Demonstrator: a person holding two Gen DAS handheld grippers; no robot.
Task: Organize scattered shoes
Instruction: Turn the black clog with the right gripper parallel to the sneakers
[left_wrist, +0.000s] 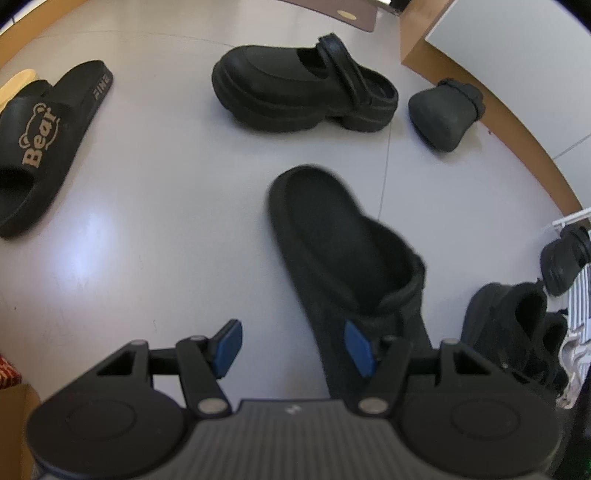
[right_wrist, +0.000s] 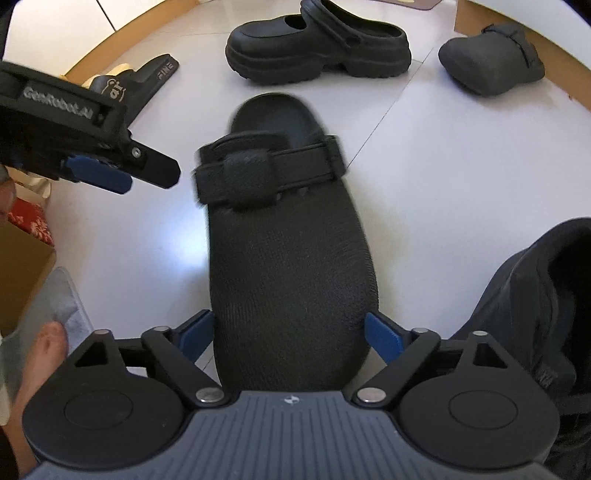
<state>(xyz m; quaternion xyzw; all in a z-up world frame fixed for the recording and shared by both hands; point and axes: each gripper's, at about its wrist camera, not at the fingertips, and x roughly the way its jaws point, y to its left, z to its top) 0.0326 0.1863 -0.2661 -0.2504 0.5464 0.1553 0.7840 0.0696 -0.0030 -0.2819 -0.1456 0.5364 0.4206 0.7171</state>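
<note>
Your right gripper (right_wrist: 290, 338) straddles the toe of the black fabric clog (right_wrist: 288, 258), jaws spread wide. The left pad (right_wrist: 197, 334) sits at the clog's edge, the right pad (right_wrist: 382, 339) just off it; you cannot tell whether either presses. The clog lies on the pale floor (right_wrist: 461, 184), heel pointing far, strap folded across its middle.

Your left gripper (left_wrist: 291, 349) hangs about half open, nothing between its pads. Its right pad (left_wrist: 356, 347) is close against the clog's side; the left pad (left_wrist: 227, 347) is over bare floor.

Open room: bare floor to the left of the clog. Far side holds a chunky black clog (right_wrist: 317, 44), and right of it a second fabric clog (right_wrist: 491, 62), close to the brown skirting (right_wrist: 517, 59). Far left lies a black Bear slide (left_wrist: 40, 147).

Only the left view shows a pile of dark shoes (left_wrist: 517, 332) and a white rack (left_wrist: 576, 218) at near right. Only the right view shows a bare foot (right_wrist: 40, 354) and a cardboard box (right_wrist: 22, 273) at near left.
</note>
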